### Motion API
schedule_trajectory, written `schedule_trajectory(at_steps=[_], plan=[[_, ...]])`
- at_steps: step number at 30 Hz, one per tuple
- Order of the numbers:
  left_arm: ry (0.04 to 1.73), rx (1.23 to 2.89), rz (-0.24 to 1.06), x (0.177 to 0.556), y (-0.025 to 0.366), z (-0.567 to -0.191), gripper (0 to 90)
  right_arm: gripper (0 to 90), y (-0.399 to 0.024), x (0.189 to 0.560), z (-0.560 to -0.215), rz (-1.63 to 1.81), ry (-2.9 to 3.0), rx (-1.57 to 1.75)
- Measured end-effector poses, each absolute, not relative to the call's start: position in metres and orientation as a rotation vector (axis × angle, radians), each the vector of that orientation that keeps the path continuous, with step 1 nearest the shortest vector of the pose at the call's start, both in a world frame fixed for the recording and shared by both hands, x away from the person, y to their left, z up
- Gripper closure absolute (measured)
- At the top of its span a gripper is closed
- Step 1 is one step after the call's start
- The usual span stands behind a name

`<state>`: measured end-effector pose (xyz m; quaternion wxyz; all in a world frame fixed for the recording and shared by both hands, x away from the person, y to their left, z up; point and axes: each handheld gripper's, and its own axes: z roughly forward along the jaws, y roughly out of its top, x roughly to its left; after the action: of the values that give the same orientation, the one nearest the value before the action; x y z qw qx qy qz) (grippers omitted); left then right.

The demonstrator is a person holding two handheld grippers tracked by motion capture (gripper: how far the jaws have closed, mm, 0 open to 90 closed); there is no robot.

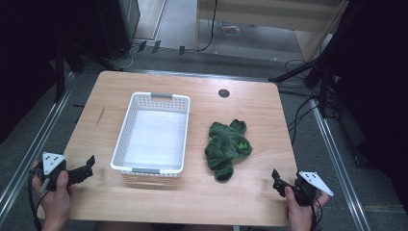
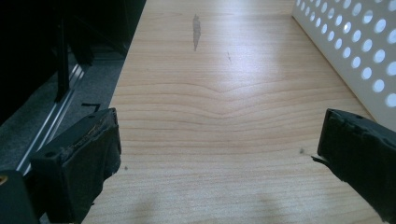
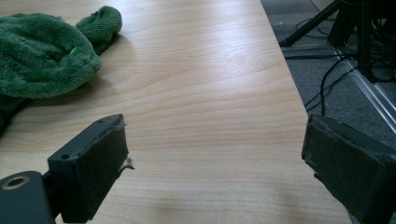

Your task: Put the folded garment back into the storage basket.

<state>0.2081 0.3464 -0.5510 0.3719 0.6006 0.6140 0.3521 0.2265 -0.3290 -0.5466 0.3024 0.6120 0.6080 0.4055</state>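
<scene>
The soft, light green plush toy (image 1: pixel 226 147), lying ahead-left of the spread right gripper (image 1: pixel 277 181), is being judged best pinched at its bulk

The high view looks steeply down from above the table's (image 1: pixel 192 202) near edge, while both gripper views skim low across its wood, the right gripper view sharing the green cloth (image 3: pixel 42 56) with it.

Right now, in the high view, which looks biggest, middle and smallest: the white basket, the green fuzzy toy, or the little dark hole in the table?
1. White basket, biggest by far.
2. Green fuzzy toy, middle.
3. Dark hole, smallest.
The hole sits farther from the camera, so it looks slightly smaller, but the order stays clear.
</scene>
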Motion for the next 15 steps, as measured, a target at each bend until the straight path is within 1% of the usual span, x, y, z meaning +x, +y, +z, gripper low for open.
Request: schedule_trajectory(at_steps=[5, 15], plan=[[1.584, 1.518, 0.887, 0.2074, 0.3482, -0.5512, 0.6, 7.1, -0.327, 0.2262, -0.5465, 1.063, 1.604, 1.619], [1.585, 1.531, 0.893, 0.2079, 0.3471, -0.5511, 0.6, 7.4, -0.3226, 0.2261, -0.5464, 1.0, 1.595, 1.6]])
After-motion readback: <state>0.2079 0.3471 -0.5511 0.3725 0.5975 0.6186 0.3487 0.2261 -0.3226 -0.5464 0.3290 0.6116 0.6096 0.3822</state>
